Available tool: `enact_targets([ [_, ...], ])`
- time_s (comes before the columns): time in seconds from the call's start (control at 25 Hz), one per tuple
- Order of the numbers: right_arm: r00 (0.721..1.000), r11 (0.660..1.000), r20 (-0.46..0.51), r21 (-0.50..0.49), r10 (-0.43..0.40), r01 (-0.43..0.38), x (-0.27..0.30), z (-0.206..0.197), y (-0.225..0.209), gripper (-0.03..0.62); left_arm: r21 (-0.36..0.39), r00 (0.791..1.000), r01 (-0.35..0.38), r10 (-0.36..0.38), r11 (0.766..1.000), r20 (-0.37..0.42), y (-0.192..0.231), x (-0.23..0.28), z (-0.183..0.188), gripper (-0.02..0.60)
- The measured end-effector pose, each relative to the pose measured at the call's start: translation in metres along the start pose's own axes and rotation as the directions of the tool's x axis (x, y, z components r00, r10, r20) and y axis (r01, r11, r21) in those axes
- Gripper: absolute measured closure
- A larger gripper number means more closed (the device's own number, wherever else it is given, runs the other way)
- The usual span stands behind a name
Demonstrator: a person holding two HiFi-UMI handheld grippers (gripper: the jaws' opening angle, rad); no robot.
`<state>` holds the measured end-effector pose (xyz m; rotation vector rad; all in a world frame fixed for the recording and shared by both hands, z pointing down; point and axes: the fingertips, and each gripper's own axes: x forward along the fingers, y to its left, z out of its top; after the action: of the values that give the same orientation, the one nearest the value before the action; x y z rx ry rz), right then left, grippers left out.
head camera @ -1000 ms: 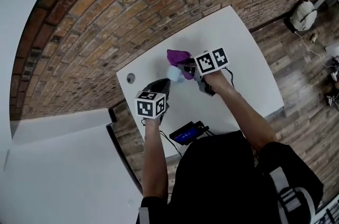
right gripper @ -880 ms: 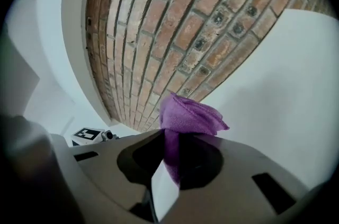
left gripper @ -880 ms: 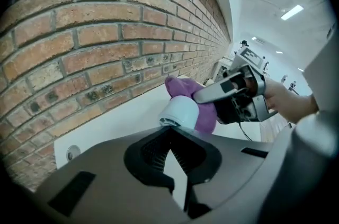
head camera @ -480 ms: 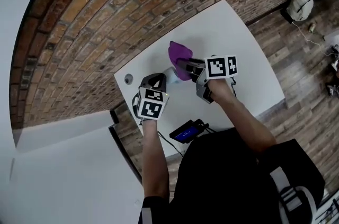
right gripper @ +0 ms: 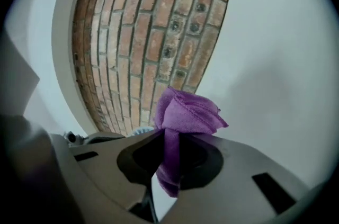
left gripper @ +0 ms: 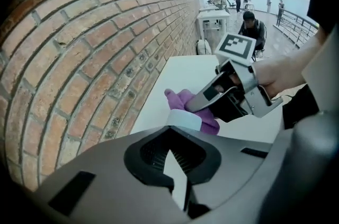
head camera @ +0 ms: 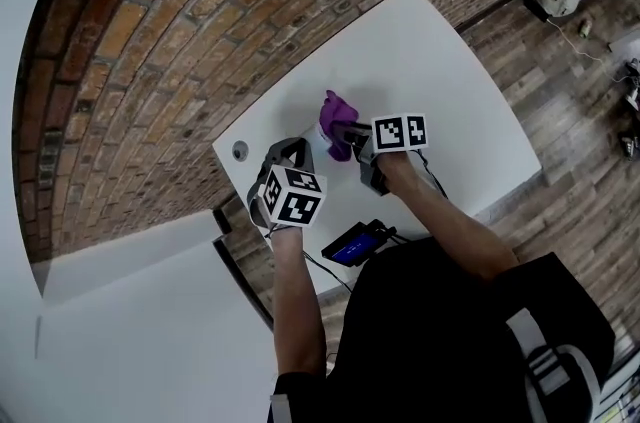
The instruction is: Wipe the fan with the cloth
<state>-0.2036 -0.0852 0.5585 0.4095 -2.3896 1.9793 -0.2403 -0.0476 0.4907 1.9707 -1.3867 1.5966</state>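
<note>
On the white table [head camera: 440, 61] a small pale blue fan [head camera: 320, 139] stands at the tip of my left gripper [head camera: 300, 151]. In the left gripper view the jaws are shut [left gripper: 177, 164] with a thin white part of the fan between them, and the fan's pale top [left gripper: 184, 119] shows just beyond. My right gripper [head camera: 347, 133] is shut on a bunched purple cloth [head camera: 338, 114], which presses against the fan's far side. The cloth [right gripper: 183, 112] bulges out past the right jaws [right gripper: 169, 164]. The right gripper [left gripper: 193, 106] reaches in from the right.
A brick wall [head camera: 200, 31] runs along the table's far edge. A round grommet [head camera: 240, 150] sits near the table's left corner. A black device with a blue screen [head camera: 352, 246] lies at the near edge. People [left gripper: 249, 27] stand far off in the room.
My right gripper has come down and in with the cloth, closer against the fan. The left gripper has rolled about its own axis while staying in place.
</note>
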Motion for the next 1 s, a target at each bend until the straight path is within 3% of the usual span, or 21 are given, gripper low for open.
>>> enact_targets([
  [0.08, 0.996, 0.997, -0.053, 0.009, -0.077, 0.077, -0.001, -0.010, -0.025, 0.533, 0.005, 1.000, -0.001, 0.001, 1.000, -0.007, -0.001, 0.000, 0.000, 0.583],
  [0.16, 0.993, 0.994, -0.047, 0.039, -0.105, 0.107, -0.009, -0.008, -0.032, 0.533, 0.001, 1.000, 0.003, -0.003, 1.000, -0.009, -0.003, -0.001, 0.000, 0.583],
  [0.24, 0.999, 0.997, 0.004, 0.059, -0.050, 0.050, -0.018, 0.006, -0.011, 0.533, -0.003, 1.000, 0.004, -0.004, 1.000, -0.008, -0.002, -0.001, 0.000, 0.583],
  [0.32, 0.997, 0.997, 0.043, 0.055, 0.060, -0.062, -0.023, 0.021, 0.029, 0.533, -0.004, 1.000, 0.000, 0.000, 1.000, -0.006, -0.001, -0.001, 0.001, 0.583],
  [0.4, 0.986, 0.985, 0.047, 0.043, 0.163, -0.165, -0.025, 0.027, 0.067, 0.533, -0.008, 1.000, -0.002, 0.002, 1.000, -0.003, -0.001, -0.001, 0.000, 0.583],
  [0.48, 0.979, 0.979, 0.022, 0.027, 0.202, -0.202, -0.022, 0.022, 0.085, 0.533, -0.014, 1.000, -0.001, 0.001, 1.000, -0.002, -0.002, -0.001, 0.000, 0.584],
  [0.68, 0.988, 0.987, 0.049, 0.056, 0.148, -0.151, -0.012, 0.007, 0.055, 0.533, -0.016, 1.000, 0.005, -0.005, 1.000, -0.005, -0.002, 0.000, 0.000, 0.589],
  [0.76, 0.994, 0.994, 0.051, 0.058, 0.092, -0.095, -0.007, 0.004, 0.029, 0.533, -0.006, 1.000, -0.004, 0.004, 1.000, -0.010, -0.001, 0.000, 0.000, 0.589],
  [0.92, 0.998, 0.994, -0.031, 0.095, -0.060, 0.063, -0.007, -0.008, -0.027, 0.533, -0.015, 1.000, -0.003, 0.003, 1.000, -0.007, -0.003, -0.001, -0.001, 0.589],
  [1.0, 0.999, 0.991, -0.010, 0.120, -0.050, 0.051, -0.016, -0.001, -0.024, 0.533, -0.026, 1.000, 0.002, -0.002, 1.000, 0.000, -0.003, -0.001, -0.001, 0.589],
])
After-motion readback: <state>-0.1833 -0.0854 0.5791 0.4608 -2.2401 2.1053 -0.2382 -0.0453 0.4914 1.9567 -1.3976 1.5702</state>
